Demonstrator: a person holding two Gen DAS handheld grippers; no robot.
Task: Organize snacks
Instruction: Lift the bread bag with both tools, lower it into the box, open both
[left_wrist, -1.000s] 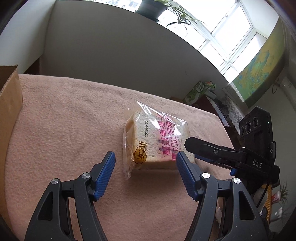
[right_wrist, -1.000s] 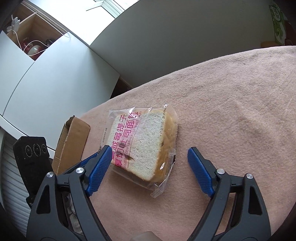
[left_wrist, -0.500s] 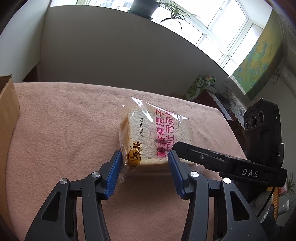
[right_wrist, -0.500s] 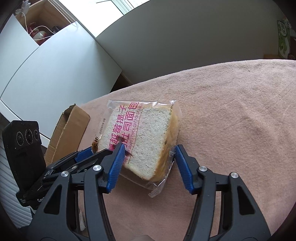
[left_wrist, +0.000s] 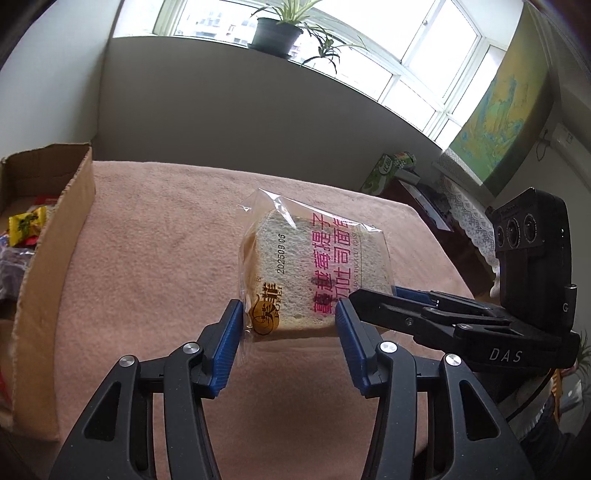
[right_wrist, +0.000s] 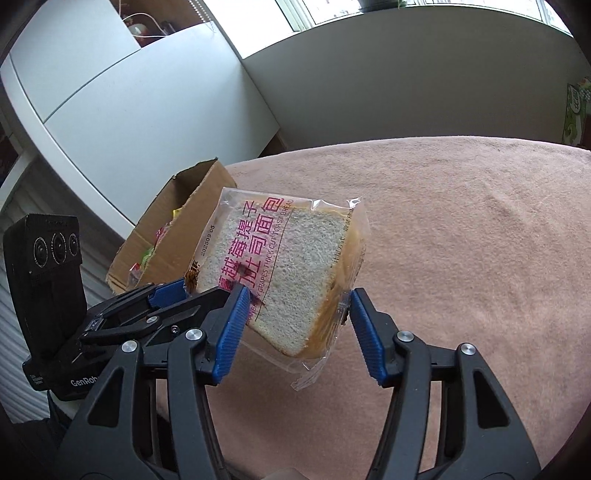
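I have both tools, left tool (left_wrist: 288, 345) and right tool (right_wrist: 297, 330), clamped on the bread packet (left_wrist: 314, 273), lifted; boxing it in the cardboard box (left_wrist: 55, 266) to my left remains.

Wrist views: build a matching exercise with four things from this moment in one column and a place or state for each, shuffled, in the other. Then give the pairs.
Things:
1. bread packet
2. cardboard box
3. potted plant
4. pink cloth

Places or states:
A. on the window sill
B. spread over the table
C. clamped between both grippers, off the table
D. open-topped, snacks inside, at the table's edge

Pairs: 1-C, 2-D, 3-A, 4-B. The left gripper and the right gripper each press on the packet.
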